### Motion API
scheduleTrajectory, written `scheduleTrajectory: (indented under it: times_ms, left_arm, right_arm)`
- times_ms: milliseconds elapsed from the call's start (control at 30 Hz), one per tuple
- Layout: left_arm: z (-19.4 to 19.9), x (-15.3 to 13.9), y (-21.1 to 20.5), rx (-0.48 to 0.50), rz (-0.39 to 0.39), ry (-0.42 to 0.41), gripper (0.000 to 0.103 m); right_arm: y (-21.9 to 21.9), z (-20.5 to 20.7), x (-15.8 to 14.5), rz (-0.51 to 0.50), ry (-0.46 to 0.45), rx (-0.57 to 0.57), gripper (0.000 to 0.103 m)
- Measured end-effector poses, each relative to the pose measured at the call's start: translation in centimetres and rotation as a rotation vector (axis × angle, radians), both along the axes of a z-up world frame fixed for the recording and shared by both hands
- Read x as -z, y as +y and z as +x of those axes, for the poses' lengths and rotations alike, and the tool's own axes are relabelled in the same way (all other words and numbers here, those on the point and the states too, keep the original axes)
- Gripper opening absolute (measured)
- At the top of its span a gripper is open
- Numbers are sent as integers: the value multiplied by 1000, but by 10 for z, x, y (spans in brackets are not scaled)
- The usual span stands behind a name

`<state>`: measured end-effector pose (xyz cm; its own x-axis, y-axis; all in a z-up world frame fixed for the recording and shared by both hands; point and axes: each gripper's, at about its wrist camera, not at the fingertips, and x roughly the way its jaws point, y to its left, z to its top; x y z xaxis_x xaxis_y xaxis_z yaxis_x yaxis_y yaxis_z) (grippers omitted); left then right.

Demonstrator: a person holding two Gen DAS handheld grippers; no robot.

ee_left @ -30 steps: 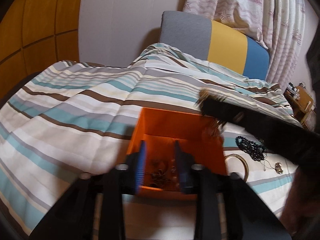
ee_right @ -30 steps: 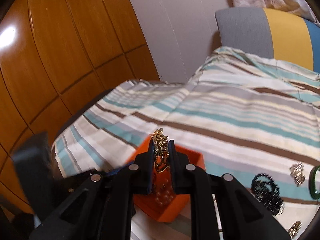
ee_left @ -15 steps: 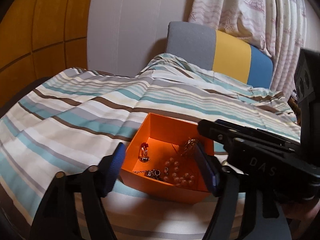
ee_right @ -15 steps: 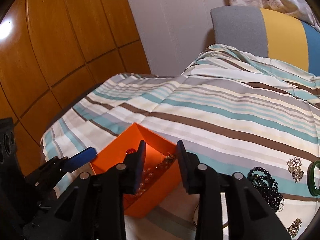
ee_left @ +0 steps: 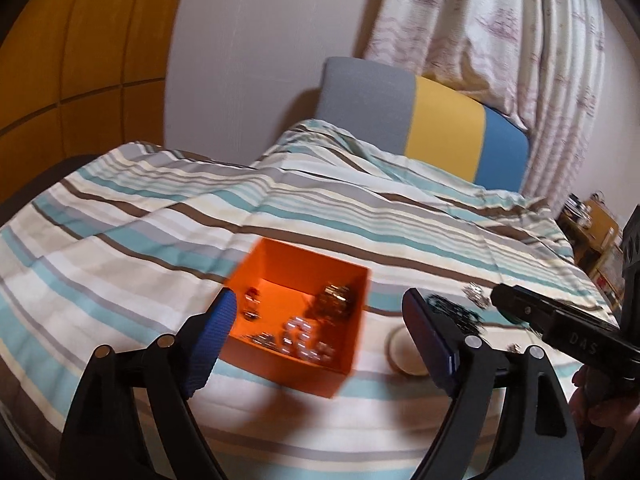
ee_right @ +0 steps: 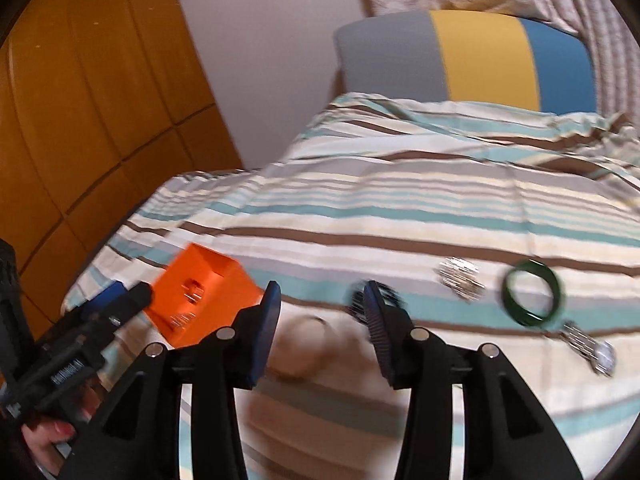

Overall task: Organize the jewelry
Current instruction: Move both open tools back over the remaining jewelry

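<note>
The orange box (ee_left: 300, 312) of jewelry sits on the striped bed (ee_left: 120, 240). The left tongs (ee_left: 316, 336) are opening around it, not touching. The right tongs (ee_right: 320, 320) are opening, empty, over a pale bangle (ee_right: 304, 344).

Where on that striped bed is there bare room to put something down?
The striped bedspread lies bare behind the orange box, up to the grey, yellow and blue cushion, and left of the box. It is crowded right of the box: a pale bangle, black beads, a silver brooch, a green bangle and a watch.
</note>
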<state>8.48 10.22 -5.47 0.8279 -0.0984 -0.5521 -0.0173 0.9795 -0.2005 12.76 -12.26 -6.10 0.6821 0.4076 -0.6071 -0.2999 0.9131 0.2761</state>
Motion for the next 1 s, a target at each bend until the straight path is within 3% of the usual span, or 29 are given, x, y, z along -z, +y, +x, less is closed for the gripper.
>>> scheduleTrajectory:
  times_ms: [433,767,1000]
  left_arm:
    - [-9,20,-63,143,30,66,84]
    - [23,60,-91,180,68,209,84]
    - [42,73,-94,168,79,243,84]
  right_arm:
    - [-85,-37,36,-36,78,142,44]
    - [-85,-21,60,-57,132,152,49]
    - [-74,-1,68,-94,154,140,49]
